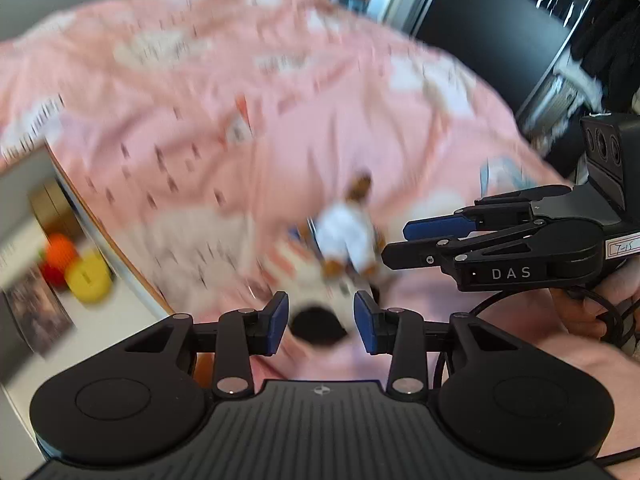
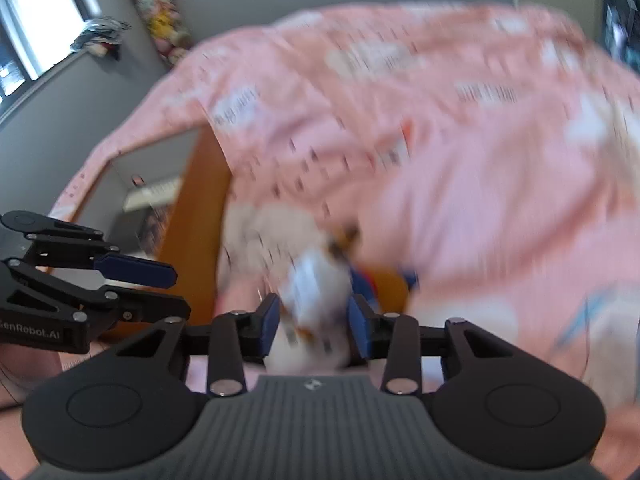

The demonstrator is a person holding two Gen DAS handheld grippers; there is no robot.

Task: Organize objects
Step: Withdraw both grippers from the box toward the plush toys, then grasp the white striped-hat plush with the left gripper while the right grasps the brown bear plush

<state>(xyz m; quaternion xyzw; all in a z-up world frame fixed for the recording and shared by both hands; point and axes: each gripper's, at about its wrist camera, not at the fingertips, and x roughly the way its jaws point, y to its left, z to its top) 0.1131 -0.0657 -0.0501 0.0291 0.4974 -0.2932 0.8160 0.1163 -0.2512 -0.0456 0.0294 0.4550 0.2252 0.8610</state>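
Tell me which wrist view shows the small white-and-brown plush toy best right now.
The left wrist view: the plush toy lies whole, though blurred, on the pink bedspread ahead of the fingers. In the right wrist view the toy is closer but more smeared, partly hidden between the right gripper fingers.

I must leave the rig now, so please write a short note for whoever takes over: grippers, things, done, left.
Left gripper: jaws open, empty, above the pink patterned bedspread.
Right gripper: jaws at the small brown plush toy in white cloth; blur hides whether they press it.
Done: nothing visibly put away; the toy is on the bedspread.
Left: secure the toy and put it away.
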